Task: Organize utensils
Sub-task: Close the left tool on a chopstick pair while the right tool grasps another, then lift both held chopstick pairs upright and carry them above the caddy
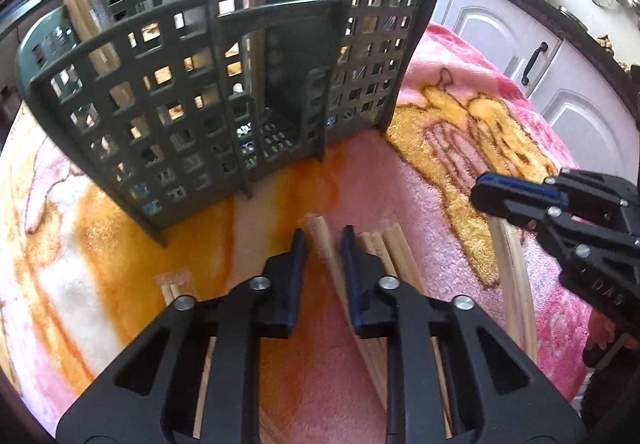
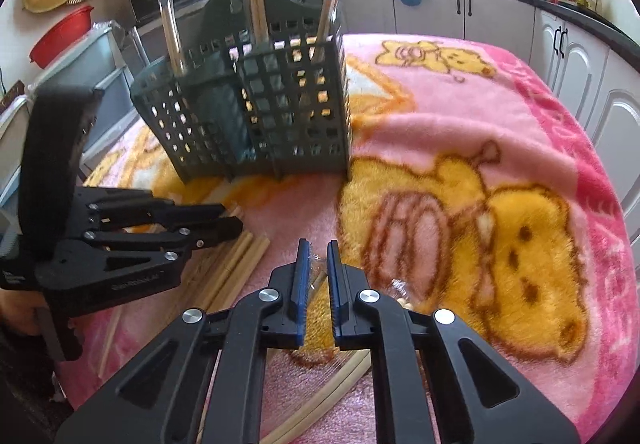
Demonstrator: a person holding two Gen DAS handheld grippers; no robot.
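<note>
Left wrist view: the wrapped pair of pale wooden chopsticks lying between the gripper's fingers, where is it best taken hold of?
Grip it across its narrow width near the far end, coming down from above. The wrapped pair of pale wooden chopsticks lies flat on the pink fleece blanket and runs along the left gripper's line, so the fingers can straddle it. Loose bare wooden chopsticks crowd one side, leaving little room there.

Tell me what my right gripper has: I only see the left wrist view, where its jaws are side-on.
Observer: The right gripper is shut on wrapped chopsticks; crinkled clear wrapper shows between its pads.
Operator: And my left, from outside?
Observer: The left gripper looks closed on the near end of the loose chopsticks, which lie on the blanket, short of the caddy.
</note>
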